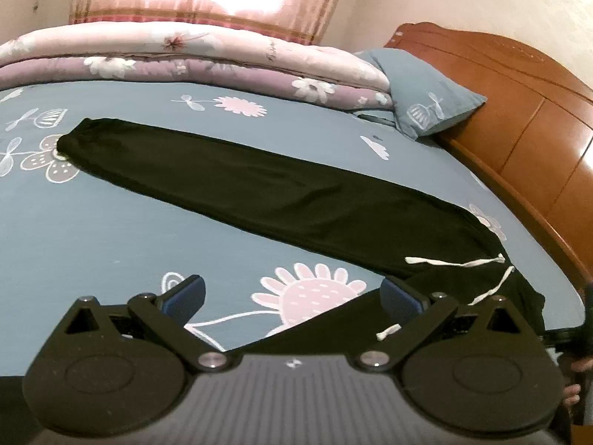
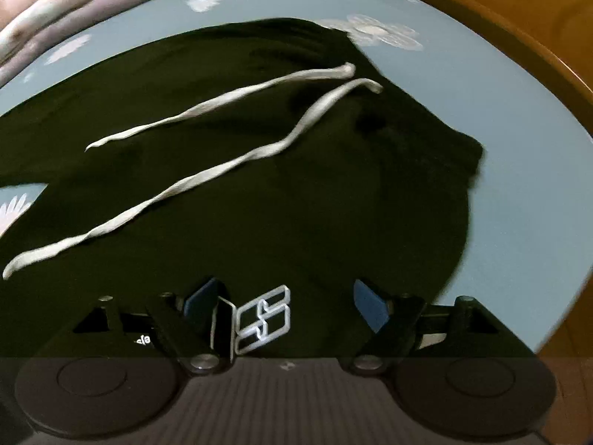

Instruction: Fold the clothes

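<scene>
Both claws spread, pinching nothing: left claw [image 1: 292,296], right claw [image 2: 285,304] over the trousers [image 1: 259,185] (drawstrings loose); grab waistband corners evenly.

The near end of the black trousers [image 1: 259,185] is covered in the left wrist view by the left claw [image 1: 292,298] and its housing, so the second leg cannot be followed. One white drawstring [image 1: 493,285] is lost behind the claw's right finger. At the right edge of that view a hand [image 1: 578,371] is cut off, with only a few fingers seen, and the dark object above it cannot be identified. The headboard [image 1: 519,118] is cropped by the frame. In the right wrist view the folded quilt [image 2: 74,11] and the bedsheet [image 2: 519,185] flowers are smeared by blur. The small white lettering [image 2: 142,340] beside the right claw [image 2: 287,306] is too small to be read.
</scene>
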Demonstrator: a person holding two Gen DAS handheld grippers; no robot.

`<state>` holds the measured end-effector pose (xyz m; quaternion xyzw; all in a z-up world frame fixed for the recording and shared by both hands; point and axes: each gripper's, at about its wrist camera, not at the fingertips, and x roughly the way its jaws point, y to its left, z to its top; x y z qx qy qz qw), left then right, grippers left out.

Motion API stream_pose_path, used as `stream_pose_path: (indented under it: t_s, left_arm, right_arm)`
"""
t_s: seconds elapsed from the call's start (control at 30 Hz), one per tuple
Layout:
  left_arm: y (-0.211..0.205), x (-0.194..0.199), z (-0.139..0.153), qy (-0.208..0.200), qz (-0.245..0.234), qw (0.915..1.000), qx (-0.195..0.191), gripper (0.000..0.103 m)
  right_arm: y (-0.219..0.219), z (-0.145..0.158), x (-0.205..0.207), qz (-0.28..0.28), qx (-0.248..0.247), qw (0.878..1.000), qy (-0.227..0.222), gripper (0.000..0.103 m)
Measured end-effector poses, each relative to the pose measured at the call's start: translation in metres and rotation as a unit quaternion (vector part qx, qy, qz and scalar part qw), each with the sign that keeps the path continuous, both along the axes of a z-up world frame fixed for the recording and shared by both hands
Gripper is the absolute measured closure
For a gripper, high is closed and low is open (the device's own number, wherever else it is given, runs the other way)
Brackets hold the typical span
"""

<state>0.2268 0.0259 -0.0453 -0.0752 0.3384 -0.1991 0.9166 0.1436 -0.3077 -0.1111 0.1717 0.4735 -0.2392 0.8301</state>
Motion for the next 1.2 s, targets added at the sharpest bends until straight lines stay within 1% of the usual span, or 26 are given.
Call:
stream_pose_path:
  t_s: [0.03, 0.07, 0.2, 0.27, 0.33, 0.4, 0.47, 0.53, 0.6, 0.67, 0.73, 0.8, 0.9, 1.0, 1.03, 1.1, 1.2]
  left_arm:
    - [0.001, -0.001, 0.0, -0.001, 0.001, 1.0, 0.0, 0.003]
    - [0.001, -0.001, 0.001, -0.002, 0.001, 1.0, -0.001, 0.003]
    - [0.001, -0.006, 0.003, -0.007, -0.002, 1.0, 0.001, 0.003]
    - [0.002, -0.007, 0.004, -0.009, -0.002, 1.0, 0.003, 0.003]
    - [0.004, -0.008, 0.004, -0.011, -0.002, 0.9999, 0.003, 0.003]
    - [0.007, -0.007, 0.005, -0.012, 0.0, 0.9999, 0.0, 0.003]
    - [0.011, -0.005, 0.005, -0.012, 0.005, 0.9999, -0.004, 0.003]
    - [0.014, -0.002, 0.004, -0.008, 0.013, 0.9999, -0.005, 0.003]
    - [0.017, 0.0, 0.002, -0.004, 0.021, 0.9998, -0.005, 0.003]
    - [0.017, 0.001, 0.002, -0.003, 0.022, 0.9997, -0.004, 0.003]
    - [0.017, 0.001, 0.001, -0.003, 0.022, 0.9997, -0.002, 0.003]
    - [0.016, 0.001, 0.001, -0.003, 0.021, 0.9998, 0.001, 0.003]
    - [0.014, 0.001, 0.0, -0.002, 0.019, 0.9998, 0.004, 0.003]
    - [0.015, 0.001, 0.0, -0.002, 0.018, 0.9998, 0.004, 0.003]
    - [0.015, 0.002, -0.001, -0.001, 0.017, 0.9998, 0.003, 0.003]
    - [0.017, 0.003, -0.002, 0.001, 0.018, 0.9998, 0.001, 0.003]
    - [0.018, 0.004, -0.003, 0.004, 0.021, 0.9998, 0.0, 0.003]
  right_arm:
    - [0.004, 0.005, 0.0, 0.004, 0.004, 1.0, -0.008, 0.019]
    - [0.014, 0.01, 0.001, 0.021, 0.007, 1.0, -0.021, 0.019]
    - [0.062, 0.018, 0.022, 0.113, 0.001, 0.993, -0.043, 0.019]
    - [0.082, 0.014, 0.037, 0.157, -0.014, 0.986, -0.047, 0.019]
    - [0.091, 0.006, 0.044, 0.176, -0.027, 0.983, -0.037, 0.019]
    - [0.083, -0.005, 0.043, 0.167, -0.028, 0.985, -0.017, 0.018]
    - [0.067, -0.007, 0.03, 0.15, -0.024, 0.988, -0.025, 0.018]
    - [0.052, -0.006, 0.021, 0.13, -0.019, 0.991, -0.025, 0.018]
    - [0.044, -0.003, 0.019, 0.113, -0.019, 0.993, -0.012, 0.018]
    - [0.046, 0.003, 0.019, 0.105, -0.016, 0.994, -0.011, 0.018]
    - [0.058, 0.011, 0.026, 0.123, -0.008, 0.992, -0.027, 0.018]
    - [0.078, 0.016, 0.036, 0.152, -0.01, 0.987, -0.039, 0.018]
    - [0.111, 0.015, 0.051, 0.201, -0.044, 0.978, -0.043, 0.018]
    - [0.12, 0.006, 0.061, 0.214, -0.06, 0.974, -0.031, 0.018]
    - [0.118, 0.003, 0.061, 0.208, -0.064, 0.976, -0.027, 0.018]
    - [0.106, -0.002, 0.055, 0.18, -0.074, 0.981, -0.022, 0.013]
    - [0.085, -0.001, 0.046, 0.13, -0.081, 0.988, -0.007, 0.013]
